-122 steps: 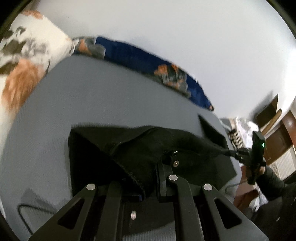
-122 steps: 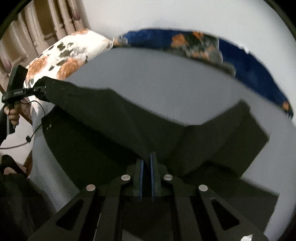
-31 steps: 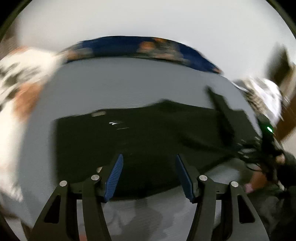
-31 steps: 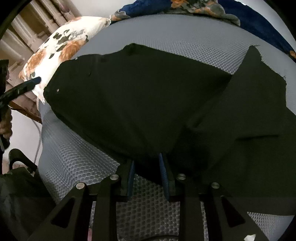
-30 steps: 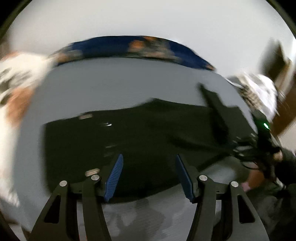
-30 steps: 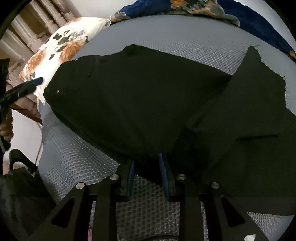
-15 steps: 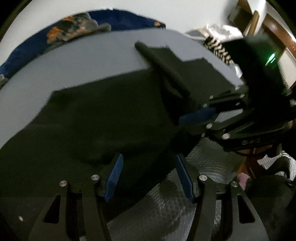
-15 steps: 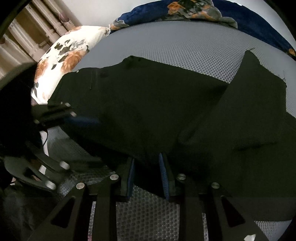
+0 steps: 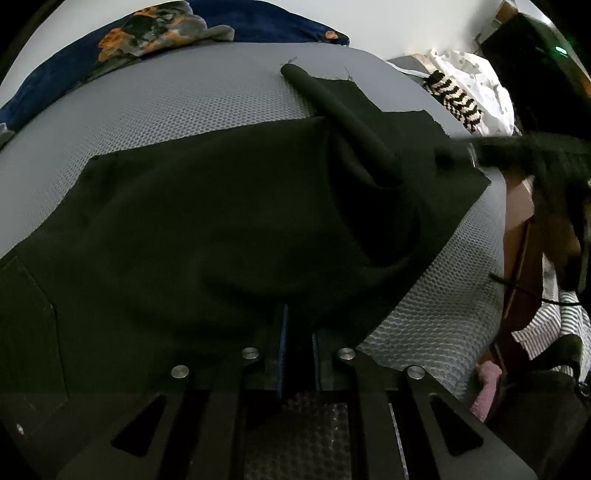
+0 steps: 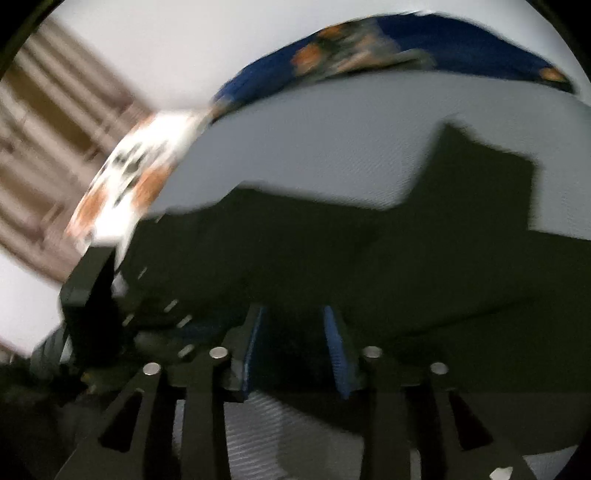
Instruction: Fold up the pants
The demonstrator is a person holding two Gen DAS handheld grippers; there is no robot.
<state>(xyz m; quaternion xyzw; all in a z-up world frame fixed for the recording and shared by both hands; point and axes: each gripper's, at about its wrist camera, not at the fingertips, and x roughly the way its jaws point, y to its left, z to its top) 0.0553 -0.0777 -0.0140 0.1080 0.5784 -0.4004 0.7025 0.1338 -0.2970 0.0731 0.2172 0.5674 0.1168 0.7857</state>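
Two grippers work over black pants point(image 9: 207, 221) spread flat on a grey mesh-covered bed point(image 9: 184, 96). Left gripper point(image 9: 297, 332) has its pads pressed together, pinching the near edge of the fabric. Right gripper point(image 10: 295, 347) is opening, blue pads apart above the cloth; blur hides any contact. Blue floral bedding point(image 9: 155, 29) lies along the far edge
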